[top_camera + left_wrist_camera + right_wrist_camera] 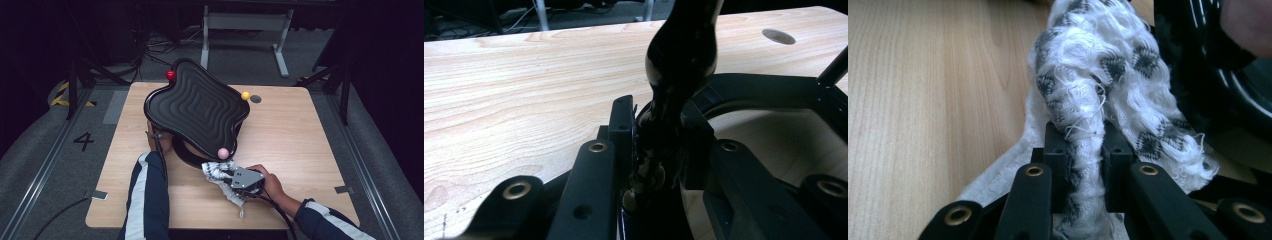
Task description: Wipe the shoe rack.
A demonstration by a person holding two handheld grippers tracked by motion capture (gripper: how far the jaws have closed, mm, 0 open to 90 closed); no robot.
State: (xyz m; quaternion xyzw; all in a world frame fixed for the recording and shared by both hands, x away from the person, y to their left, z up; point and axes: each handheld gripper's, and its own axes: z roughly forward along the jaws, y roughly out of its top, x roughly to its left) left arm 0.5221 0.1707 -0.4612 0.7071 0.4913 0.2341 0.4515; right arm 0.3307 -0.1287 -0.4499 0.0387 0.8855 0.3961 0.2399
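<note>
A glossy black tray (197, 107) with a wavy outline and ridged surface stands tilted above the wooden table, its far edge raised. Small balls sit at its corners: red (171, 75), yellow (245, 95) and pink (223, 153). My left gripper (156, 135) is at the tray's near left rim, partly hidden under it. In the left gripper view its jaws (656, 125) are shut on the tray's shiny black edge (681, 55). My right gripper (226, 175) is shut on a white cloth with a grey pattern (1088, 75), bunched just below the pink ball (216, 171).
A black frame (764, 90) lies on the table under the tray. The light wooden table (290, 140) has a round hole (255, 99) near its far right. A metal stand (245, 22) and cables are on the floor beyond.
</note>
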